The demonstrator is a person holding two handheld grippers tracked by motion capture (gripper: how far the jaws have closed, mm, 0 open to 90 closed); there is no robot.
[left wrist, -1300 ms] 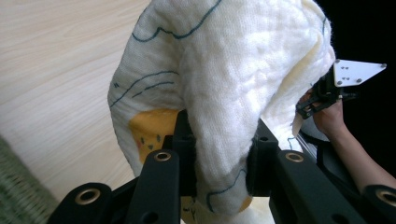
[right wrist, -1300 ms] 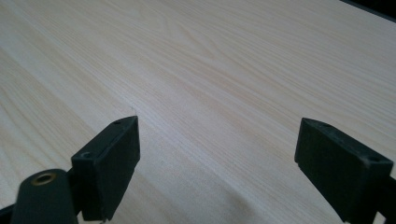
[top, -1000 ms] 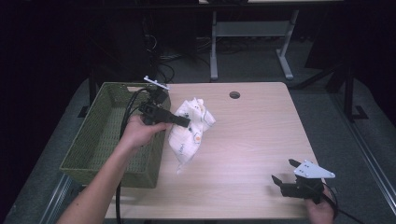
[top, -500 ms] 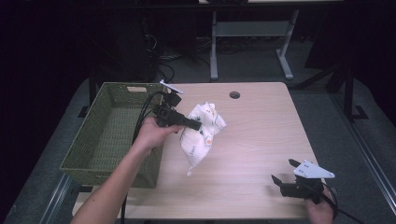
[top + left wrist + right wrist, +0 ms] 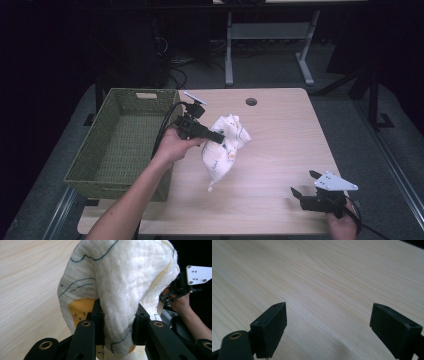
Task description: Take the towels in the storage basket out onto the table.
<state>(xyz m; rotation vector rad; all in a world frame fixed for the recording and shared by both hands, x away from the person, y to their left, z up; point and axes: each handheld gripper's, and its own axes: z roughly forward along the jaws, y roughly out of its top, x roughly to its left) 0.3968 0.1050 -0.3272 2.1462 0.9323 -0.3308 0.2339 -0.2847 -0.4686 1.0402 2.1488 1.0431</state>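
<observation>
White quilted cloth (image 5: pixel 226 147) with blue lines and a yellow patch, bunched and hanging over the wooden surface (image 5: pixel 280 145), just beside the green woven basket (image 5: pixel 120 140); clamped between the left gripper (image 5: pixel 117 325) fingers, likely for carrying; right gripper (image 5: pixel 306 186) idle near the front edge, fingers apart

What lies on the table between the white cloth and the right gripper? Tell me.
Nothing: in the high view the stretch of table between the white cloth held by the left gripper and the open right gripper is bare wood.
</observation>
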